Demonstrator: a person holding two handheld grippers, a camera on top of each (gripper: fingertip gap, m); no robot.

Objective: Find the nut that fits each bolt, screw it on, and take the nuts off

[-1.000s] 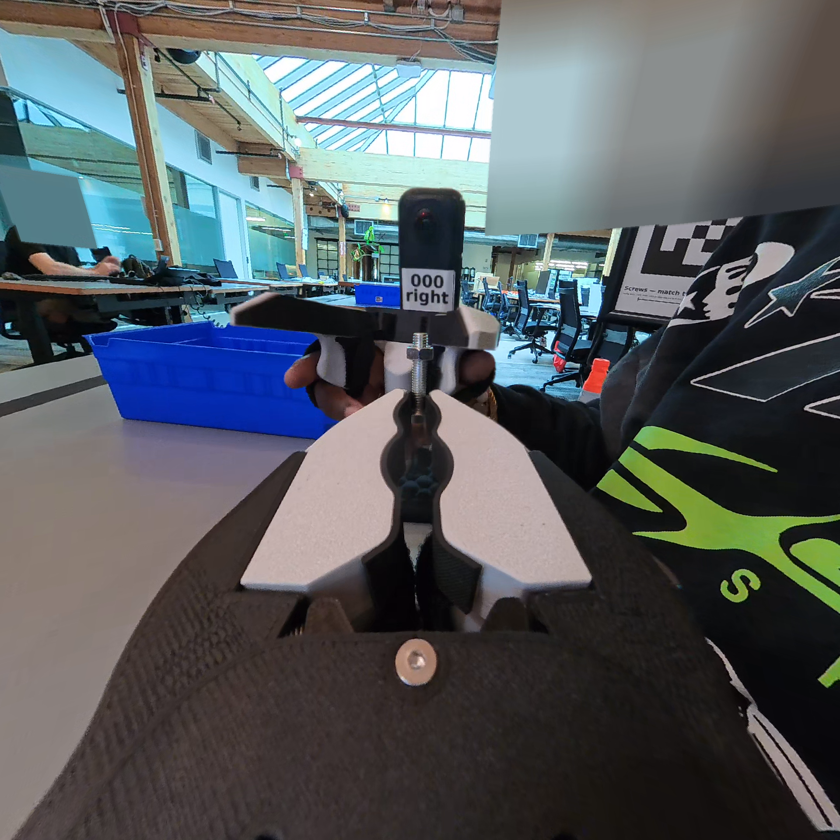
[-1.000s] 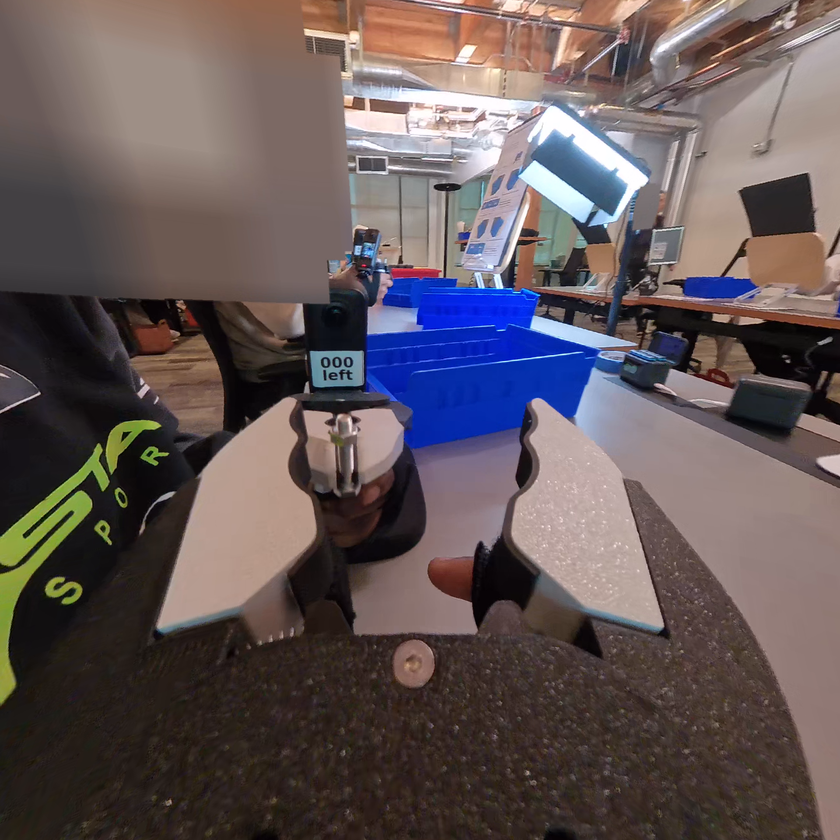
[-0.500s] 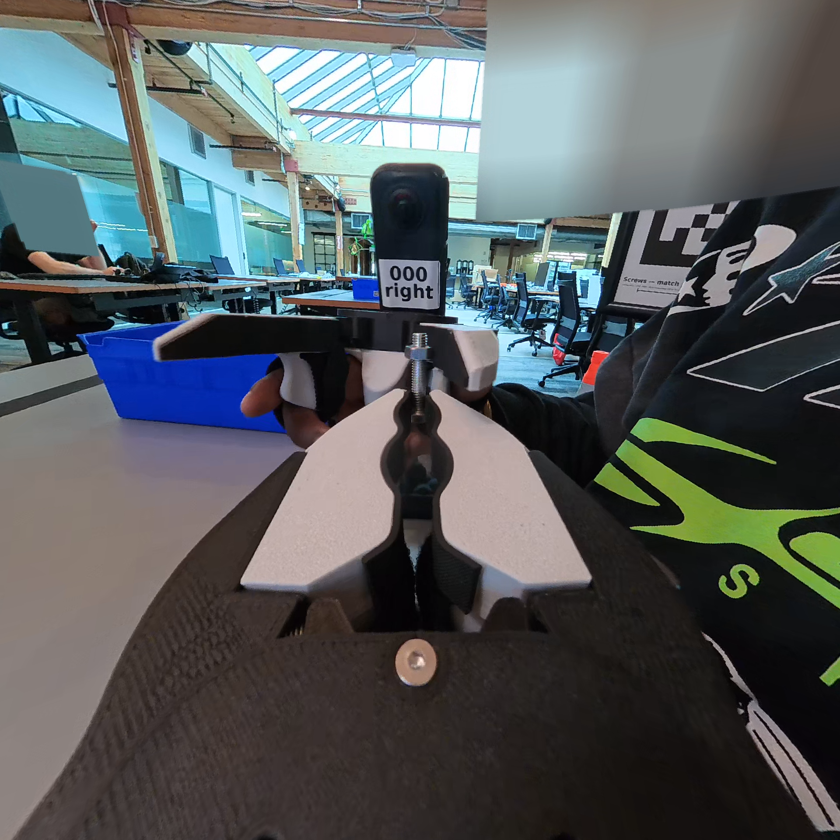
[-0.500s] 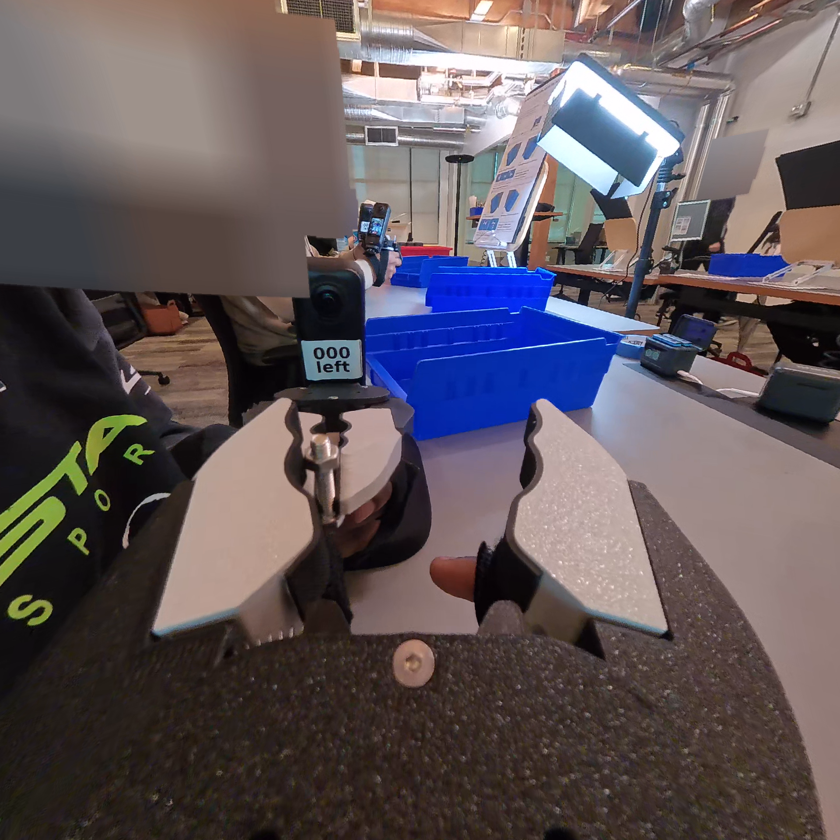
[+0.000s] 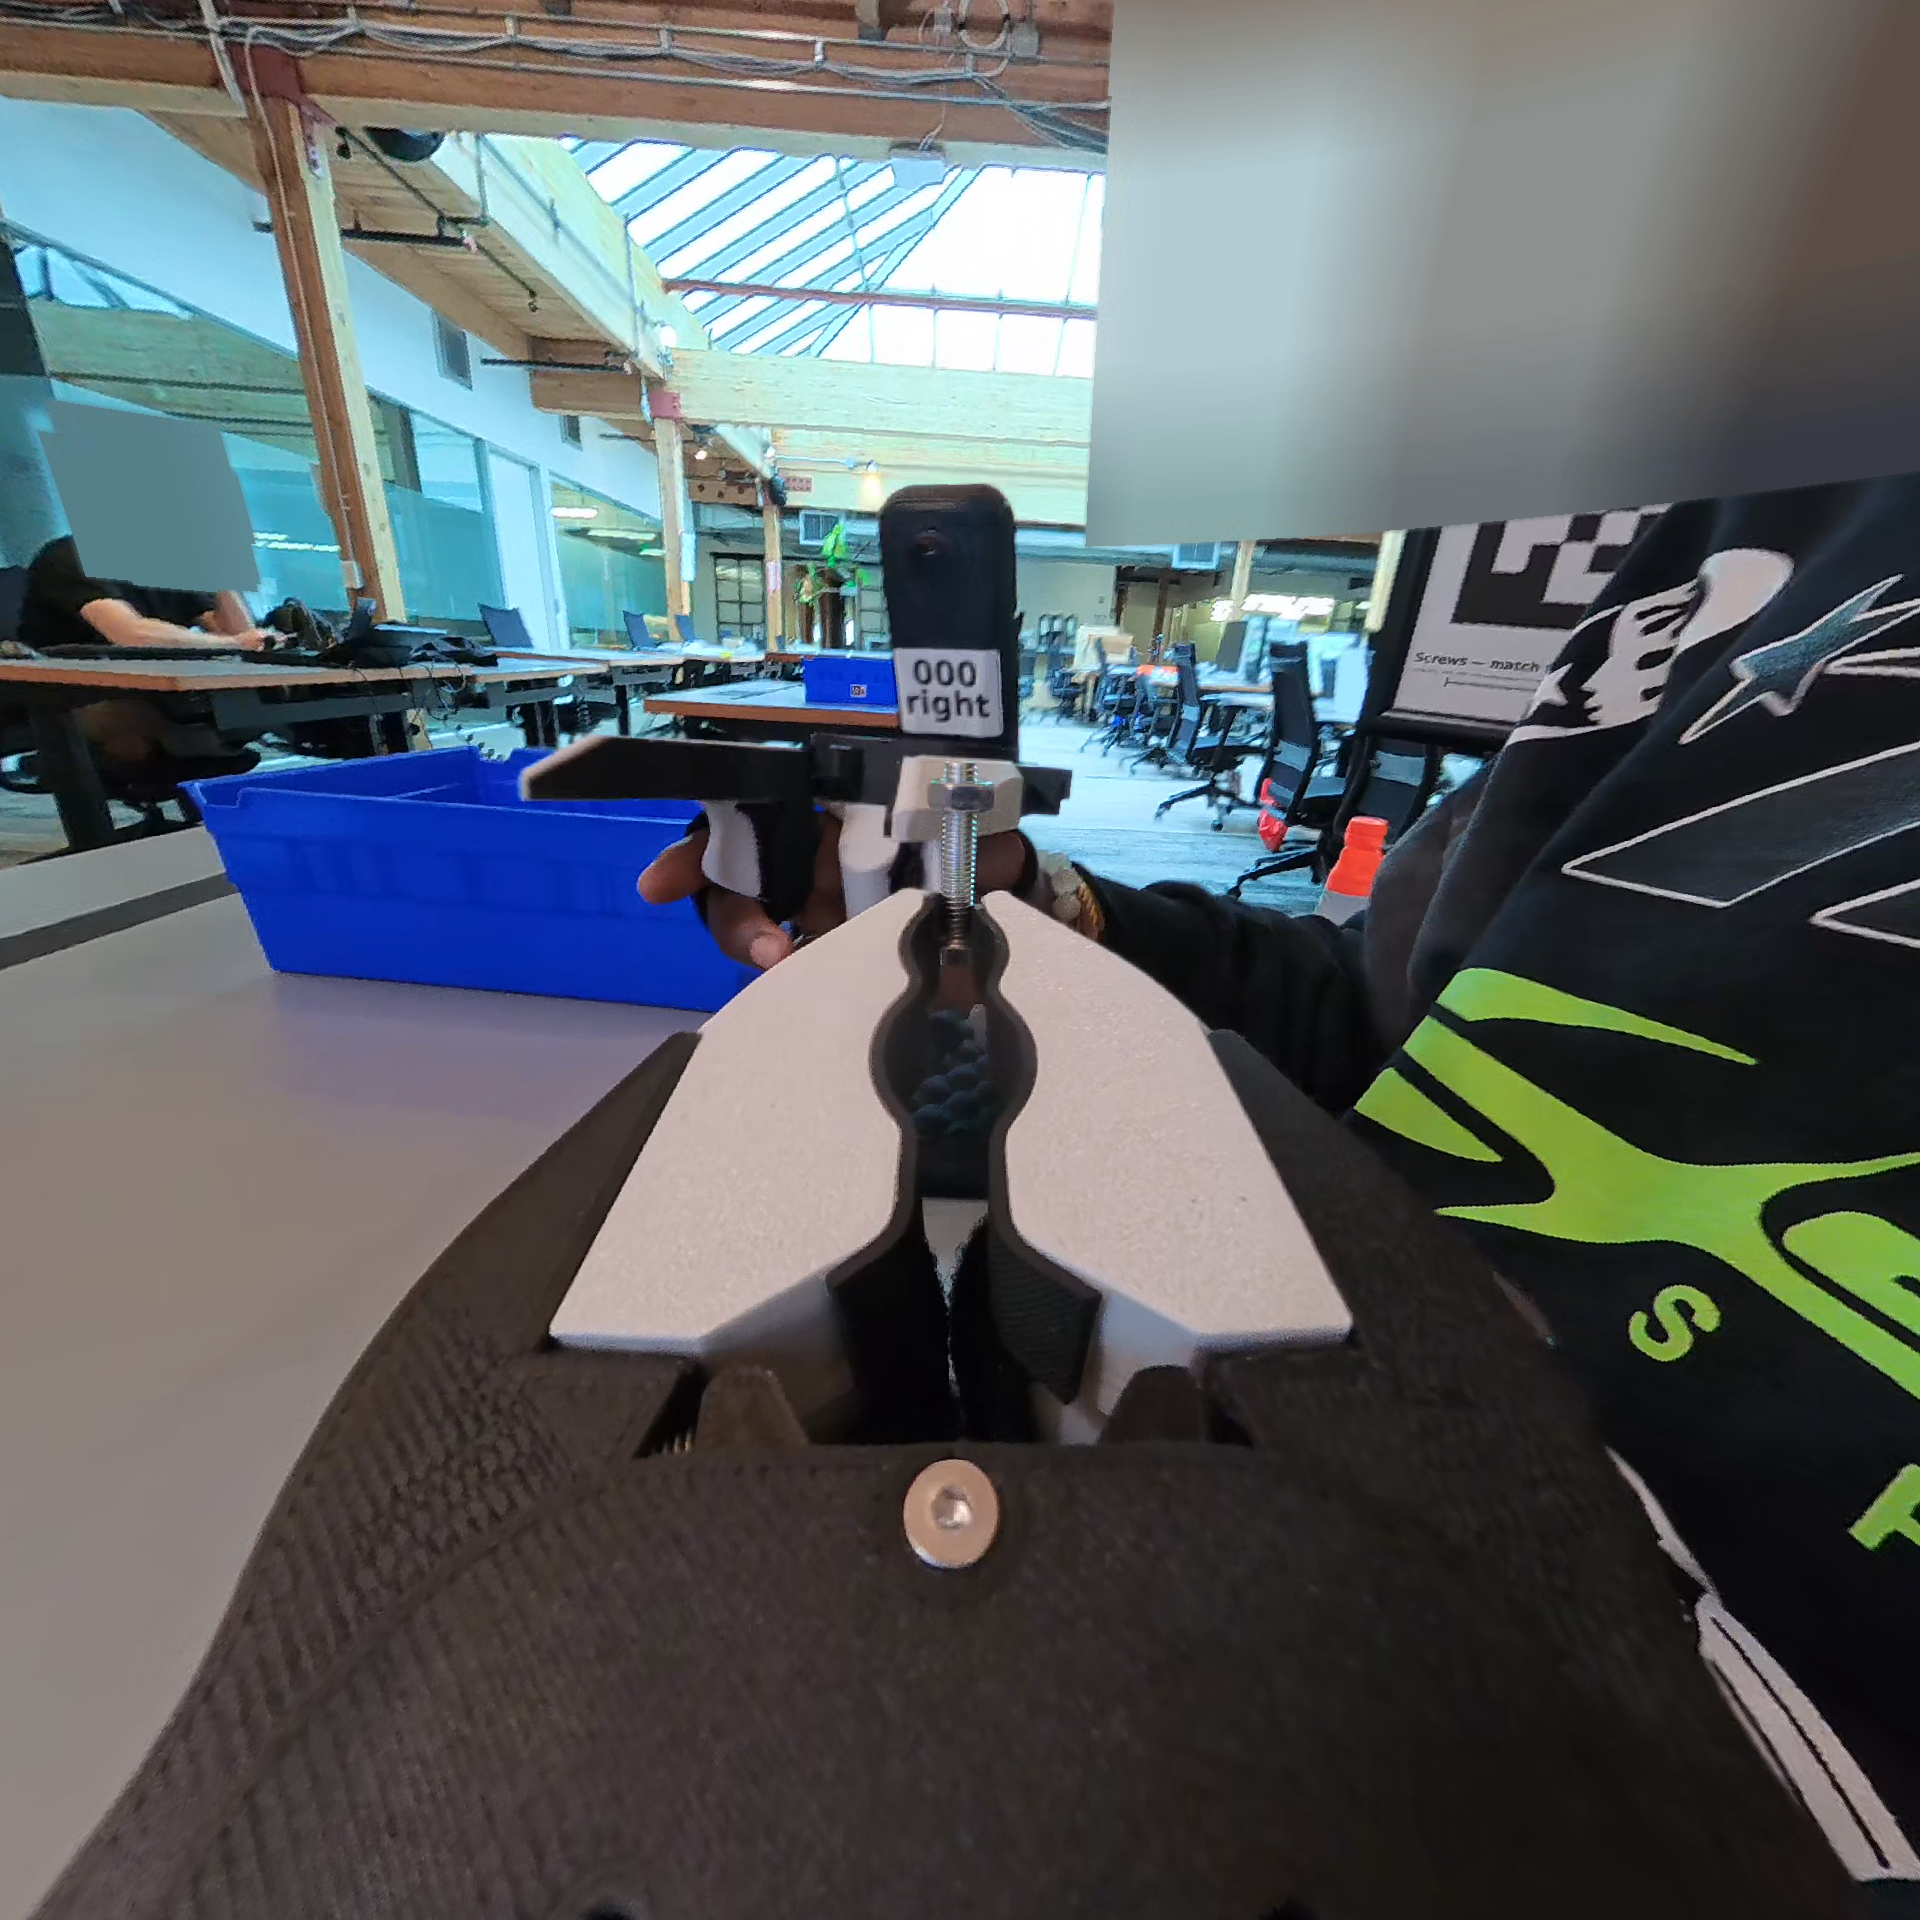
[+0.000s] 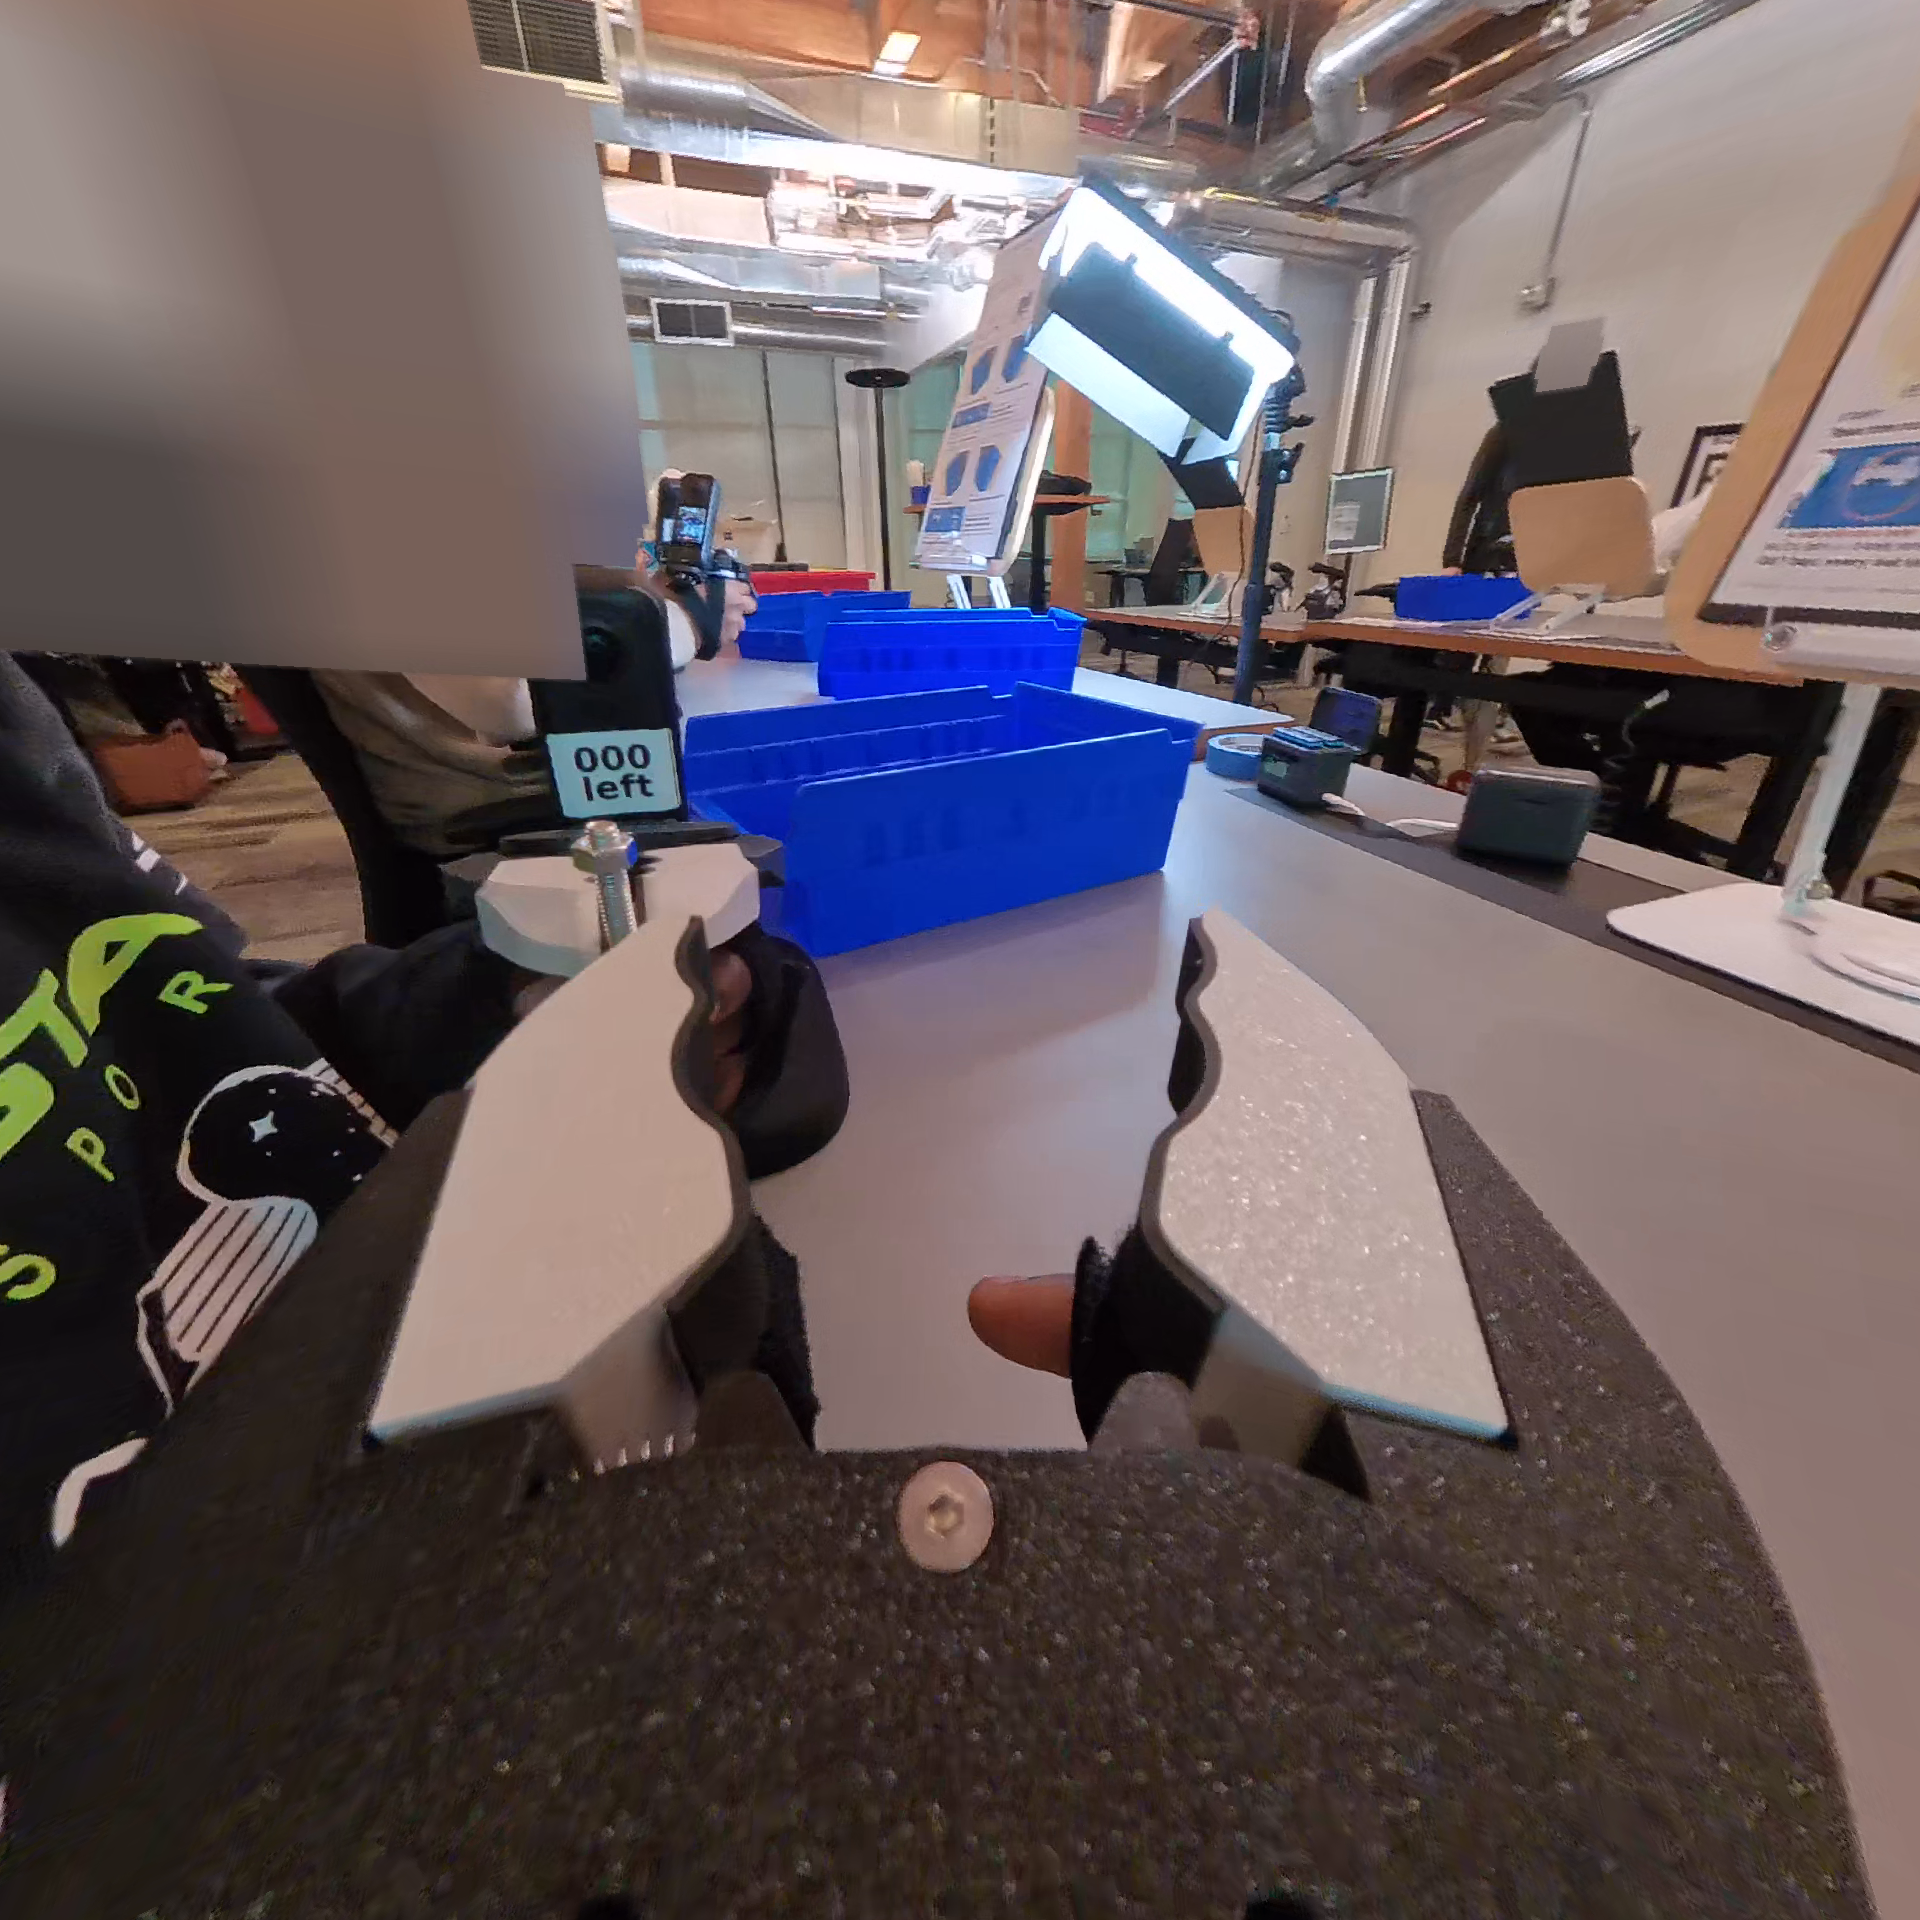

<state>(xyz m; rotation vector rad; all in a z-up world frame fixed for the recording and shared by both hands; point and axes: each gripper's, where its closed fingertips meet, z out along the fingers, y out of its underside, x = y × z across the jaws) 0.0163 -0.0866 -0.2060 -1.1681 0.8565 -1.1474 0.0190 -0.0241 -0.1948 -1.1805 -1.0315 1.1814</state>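
Note:
My left gripper (image 5: 957,906) is shut on the lower end of a silver bolt (image 5: 957,854) and holds it upright above the table. A hex nut (image 5: 962,798) sits near the bolt's top. My right gripper (image 6: 945,940) is open and empty, facing the left one. In the right wrist view the bolt (image 6: 615,906) with its nut (image 6: 603,847) stands just left of my left finger's tip (image 6: 665,966), outside the jaws. In the left wrist view the right gripper (image 5: 821,774) is behind the bolt, and I cannot tell if it touches the nut.
A blue bin (image 5: 447,862) stands on the grey table (image 5: 208,1143); it also shows in the right wrist view (image 6: 935,810), with more bins behind. A tape roll (image 6: 1234,750), small dark cases (image 6: 1525,812) and a white stand base (image 6: 1766,940) lie at the right. The person's torso is close by.
The right gripper has swung to the right, still open. The bolt was between its fingers a second ago and now sits outside its left fingertip. The left gripper keeps its hold.

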